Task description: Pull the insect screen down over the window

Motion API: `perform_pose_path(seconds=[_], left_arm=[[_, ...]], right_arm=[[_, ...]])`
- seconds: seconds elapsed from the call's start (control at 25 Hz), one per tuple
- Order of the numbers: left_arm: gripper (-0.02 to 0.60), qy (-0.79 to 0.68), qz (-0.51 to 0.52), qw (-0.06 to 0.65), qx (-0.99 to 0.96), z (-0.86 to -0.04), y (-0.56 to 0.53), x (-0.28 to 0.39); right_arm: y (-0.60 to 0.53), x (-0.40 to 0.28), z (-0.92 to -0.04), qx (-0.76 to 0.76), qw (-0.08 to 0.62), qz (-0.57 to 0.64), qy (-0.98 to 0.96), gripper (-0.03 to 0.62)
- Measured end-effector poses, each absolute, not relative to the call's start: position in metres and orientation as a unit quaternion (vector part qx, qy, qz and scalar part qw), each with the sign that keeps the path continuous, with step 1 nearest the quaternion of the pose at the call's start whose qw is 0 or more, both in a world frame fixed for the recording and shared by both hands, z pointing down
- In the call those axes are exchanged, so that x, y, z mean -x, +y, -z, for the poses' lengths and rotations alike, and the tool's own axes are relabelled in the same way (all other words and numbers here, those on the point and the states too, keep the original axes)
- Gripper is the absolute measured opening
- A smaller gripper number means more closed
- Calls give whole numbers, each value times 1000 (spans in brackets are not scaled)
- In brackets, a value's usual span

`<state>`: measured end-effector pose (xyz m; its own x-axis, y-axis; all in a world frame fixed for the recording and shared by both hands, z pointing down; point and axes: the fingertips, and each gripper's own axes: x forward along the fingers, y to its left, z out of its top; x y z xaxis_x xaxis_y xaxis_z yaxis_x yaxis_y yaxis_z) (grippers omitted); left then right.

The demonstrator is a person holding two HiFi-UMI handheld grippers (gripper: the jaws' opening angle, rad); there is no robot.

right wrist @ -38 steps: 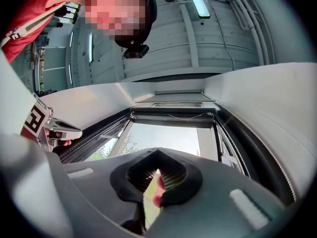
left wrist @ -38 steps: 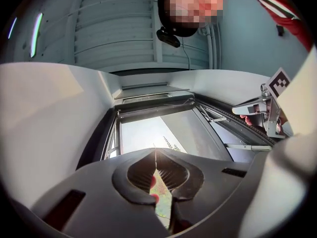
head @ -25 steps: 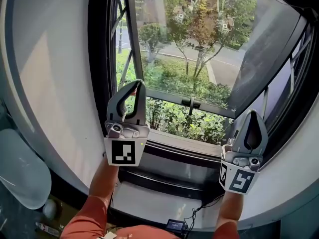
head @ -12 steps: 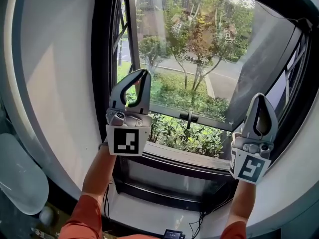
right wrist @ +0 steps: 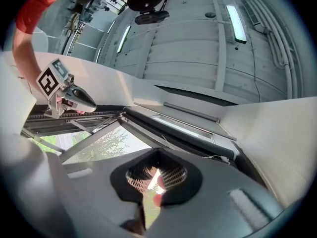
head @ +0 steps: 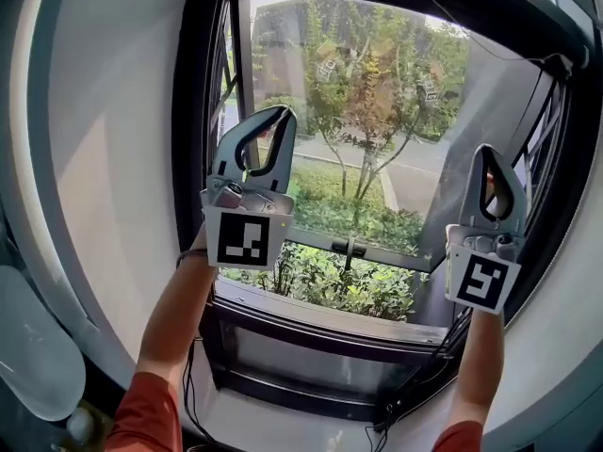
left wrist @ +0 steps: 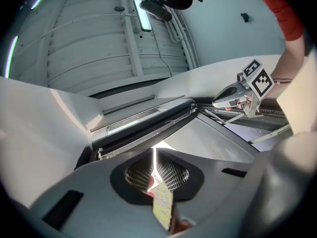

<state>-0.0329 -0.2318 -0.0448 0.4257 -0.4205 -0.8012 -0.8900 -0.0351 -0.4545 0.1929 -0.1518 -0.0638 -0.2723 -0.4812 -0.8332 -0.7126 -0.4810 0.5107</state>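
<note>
Left gripper (head: pixel 283 113) and right gripper (head: pixel 487 151) are both clenched on nothing, raised at ten and two o'clock before the window (head: pixel 330 323). The insect screen (left wrist: pixel 143 128) shows only as a long, dark, rolled-up bar along the window's twelve o'clock edge, leaving the opening uncovered.

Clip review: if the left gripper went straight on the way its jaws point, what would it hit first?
Most likely the dark top rail of the window frame, just beyond the left gripper, whose jaws are shut with nothing between them. How near the rail is stays unclear.
</note>
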Motion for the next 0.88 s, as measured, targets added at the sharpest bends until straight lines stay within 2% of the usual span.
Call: perform_pose_path(seconds=[0.24,0.4,0.56,0.88], left_arm=[[6,484,-209,529,666,86,-239,27],[8,487,-190,549,652,111,-248,25],[8,496,-146,576,633,131,-261,16],[55,514,-69,615,594,165,-279,3]], right_arm=[[-167,-202,98,617,37,-624,477,11],[-170,-202,126,608,38,-644,462,11],[-179,-207,154,609,4,-660,440,11],[-195,-215,202,631,-92,-669,382,32]])
